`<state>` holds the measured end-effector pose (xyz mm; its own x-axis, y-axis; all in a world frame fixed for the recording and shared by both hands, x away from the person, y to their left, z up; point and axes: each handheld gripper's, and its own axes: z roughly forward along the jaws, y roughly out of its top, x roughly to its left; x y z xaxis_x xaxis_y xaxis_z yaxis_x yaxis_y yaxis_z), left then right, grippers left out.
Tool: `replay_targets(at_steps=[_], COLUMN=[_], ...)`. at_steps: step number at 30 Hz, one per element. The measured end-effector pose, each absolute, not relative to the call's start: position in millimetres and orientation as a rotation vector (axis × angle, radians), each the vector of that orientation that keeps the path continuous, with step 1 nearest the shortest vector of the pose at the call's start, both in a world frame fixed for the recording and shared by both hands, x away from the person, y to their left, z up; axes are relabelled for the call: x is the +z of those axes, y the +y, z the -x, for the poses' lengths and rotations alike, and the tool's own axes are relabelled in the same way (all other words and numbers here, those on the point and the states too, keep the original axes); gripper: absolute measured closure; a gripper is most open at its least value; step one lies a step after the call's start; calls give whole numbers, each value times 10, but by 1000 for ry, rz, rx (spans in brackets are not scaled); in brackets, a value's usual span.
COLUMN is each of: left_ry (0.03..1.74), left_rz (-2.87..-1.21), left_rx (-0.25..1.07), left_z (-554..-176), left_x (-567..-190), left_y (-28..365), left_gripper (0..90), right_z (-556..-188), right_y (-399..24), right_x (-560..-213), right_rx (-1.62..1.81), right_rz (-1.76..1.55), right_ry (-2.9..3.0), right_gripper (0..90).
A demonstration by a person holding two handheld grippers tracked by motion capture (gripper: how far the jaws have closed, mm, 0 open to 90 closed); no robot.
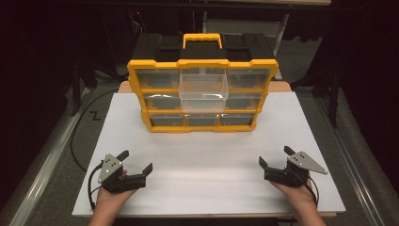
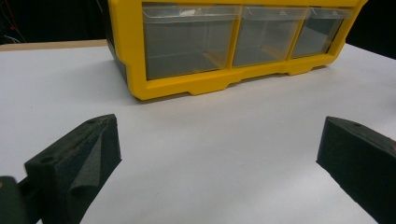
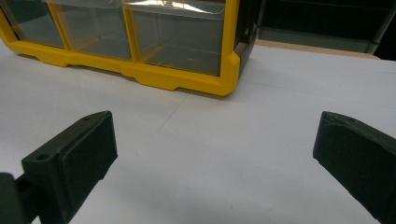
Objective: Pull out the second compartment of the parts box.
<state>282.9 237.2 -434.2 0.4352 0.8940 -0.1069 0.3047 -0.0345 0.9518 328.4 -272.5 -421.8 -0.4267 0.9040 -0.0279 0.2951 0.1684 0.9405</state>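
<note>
Here, both tools rested apart on the white worktop (image 1: 207, 174).
The left tool (image 1: 138, 161) and right tool (image 1: 275, 157) lay near the front edge, jaws spread wide, holding nothing. Well beyond them stood the yellow drawer cabinet (image 1: 202, 94), its clear middle drawer (image 1: 203, 92) pulled partly out.

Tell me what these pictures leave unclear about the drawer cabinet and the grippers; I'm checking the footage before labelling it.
- Drawer cabinet: in both gripper views the top edge cuts off all but its bottom row.
- Pulled-out middle drawer: too small in the high view to tell whether it holds anything; it also hides the drawer front below it.
- Left gripper and right gripper: both open; each own view crops the jaws at the bottom edge.
</note>
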Motion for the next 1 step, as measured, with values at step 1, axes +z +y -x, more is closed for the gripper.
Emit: replay_targets(at_steps=[1], left_ry=[1085], left_rz=[-1585], left_rx=[666], left_z=[-2832], left_x=[-4346], left_y=[2376], left_gripper=[3], right_z=[-3284], right_y=[-2722], right_x=[-4216], right_rx=[1259], right_rz=[-1134], right_ry=[1829], right_gripper=[11])
